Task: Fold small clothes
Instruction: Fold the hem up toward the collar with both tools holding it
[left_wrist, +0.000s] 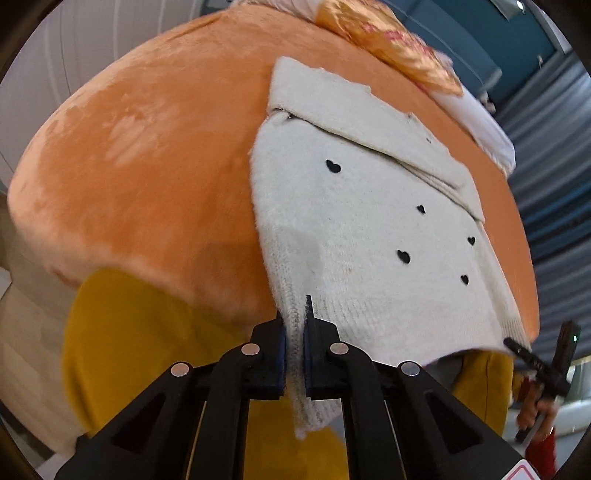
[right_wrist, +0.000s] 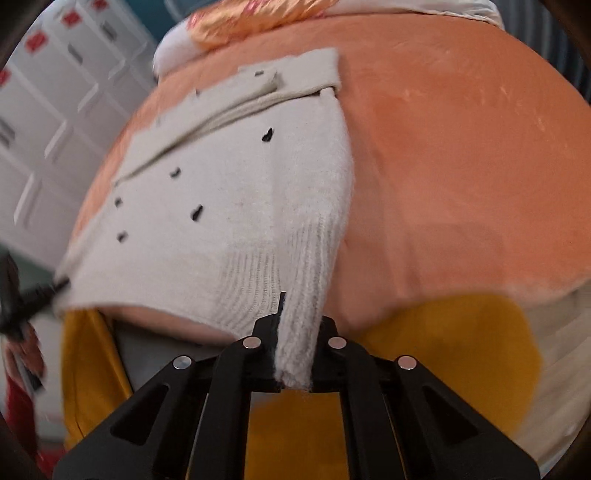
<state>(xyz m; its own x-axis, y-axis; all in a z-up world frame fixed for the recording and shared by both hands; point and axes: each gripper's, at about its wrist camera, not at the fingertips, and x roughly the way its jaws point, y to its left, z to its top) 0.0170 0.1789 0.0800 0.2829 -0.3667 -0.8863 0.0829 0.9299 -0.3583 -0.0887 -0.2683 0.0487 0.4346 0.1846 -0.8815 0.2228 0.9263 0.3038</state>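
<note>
The left gripper (left_wrist: 294, 354) is clamped on the sweater (left_wrist: 369, 229)'s near left hem corner, and the right gripper (right_wrist: 295, 358) likewise on the right corner. Lift unevenly and the knit may skew or slip free. It's cream, dotted with black hearts, sleeves folded across, lying on an orange cushion (left_wrist: 147, 155).

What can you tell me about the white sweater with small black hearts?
The white sweater looks like soft, fuzzy knit, cream-white, dotted with small black hearts, with a ribbed hem. A sleeve is folded across its upper part. It lies flat on the orange plush surface. The left gripper and the right gripper are each shut on one hem corner, and the hem edge is raised.
</note>
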